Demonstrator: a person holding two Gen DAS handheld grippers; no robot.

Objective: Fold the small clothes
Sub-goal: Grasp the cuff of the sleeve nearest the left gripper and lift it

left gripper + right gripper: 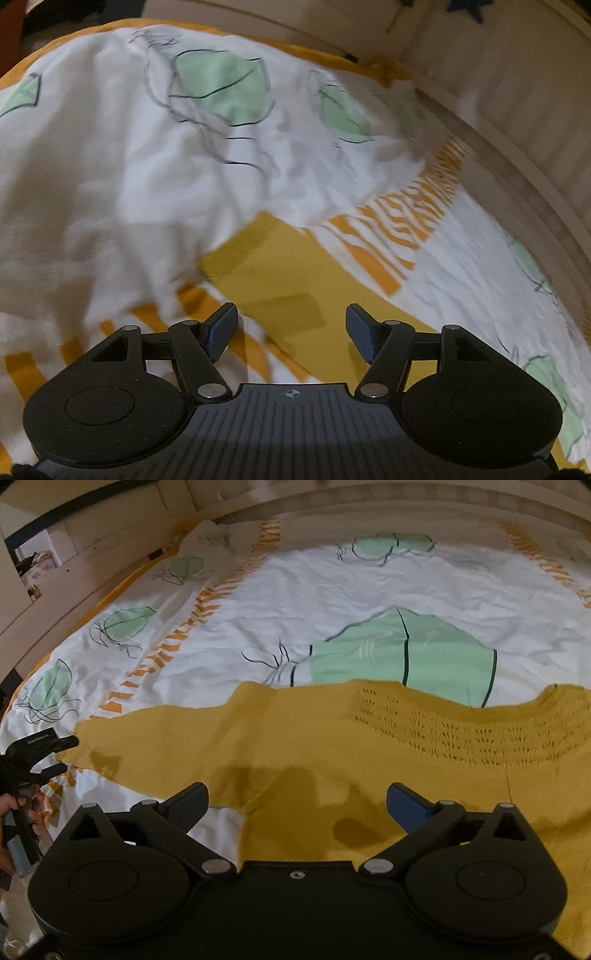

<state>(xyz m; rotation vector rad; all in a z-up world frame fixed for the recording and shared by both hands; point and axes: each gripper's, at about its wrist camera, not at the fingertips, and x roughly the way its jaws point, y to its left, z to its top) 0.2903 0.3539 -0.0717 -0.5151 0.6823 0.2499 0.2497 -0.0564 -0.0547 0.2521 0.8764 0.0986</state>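
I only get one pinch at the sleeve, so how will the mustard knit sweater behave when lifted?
Probably floppy: the mustard knit sweater lies limp on the bedsheet. The lace-holed yoke might stretch or snag. It looks thin, so likely light and apt to slide.

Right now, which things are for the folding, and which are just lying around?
For the folding:
- yellow sweater, spread flat on the bed
- left gripper, open, over the sleeve
- right gripper, open, over the sweater

Just lying around:
- bedsheet, white with green and orange prints
- pillow in matching print
- bed frame along the edge
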